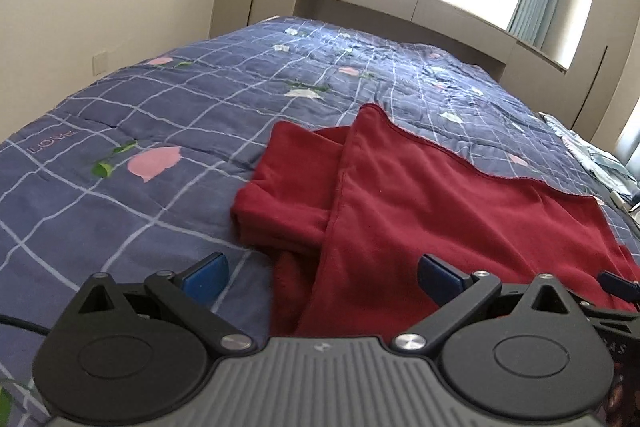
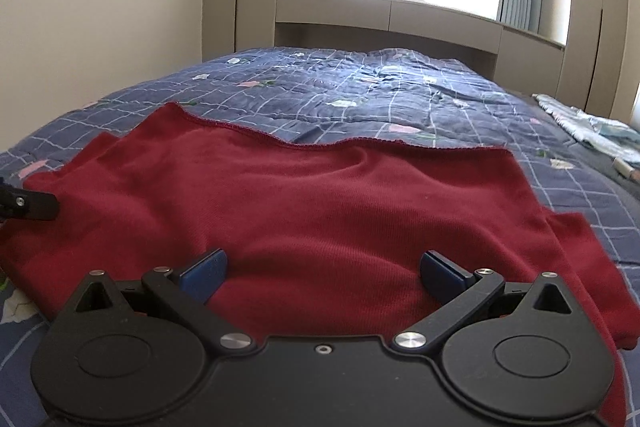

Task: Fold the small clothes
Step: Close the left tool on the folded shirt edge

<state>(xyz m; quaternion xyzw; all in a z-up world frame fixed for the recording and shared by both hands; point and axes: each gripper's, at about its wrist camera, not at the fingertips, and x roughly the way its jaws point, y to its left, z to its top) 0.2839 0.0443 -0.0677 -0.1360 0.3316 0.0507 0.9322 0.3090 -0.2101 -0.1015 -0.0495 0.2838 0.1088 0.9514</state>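
The left gripper [image 1: 322,277] is hanging with its blue fingers [image 1: 206,277] spread wide, gripping nothing; between and just beyond them the near edge of the red garment [image 1: 400,203] is lying on the bedspread [image 1: 120,115]. Ahead and slightly to the left of those fingers, a sleeve [image 1: 280,187] is sitting folded under the body panel. The right gripper [image 2: 322,275] is likewise standing released, its fingers [image 2: 442,275] apart over the middle of the same garment [image 2: 320,203], whose hem [image 2: 320,143] is running across well beyond the tips. To the left of the right fingers, part of the other gripper is poking into view.

The cloth is lying loosely, with soft ripples, so a pinch taken here is likely catching only the top layer, or dragging the quilted bedspread along with it. With both grippers working the near edge unevenly, the fold could be coming out skewed, and the tucked sleeve could be slipping out.
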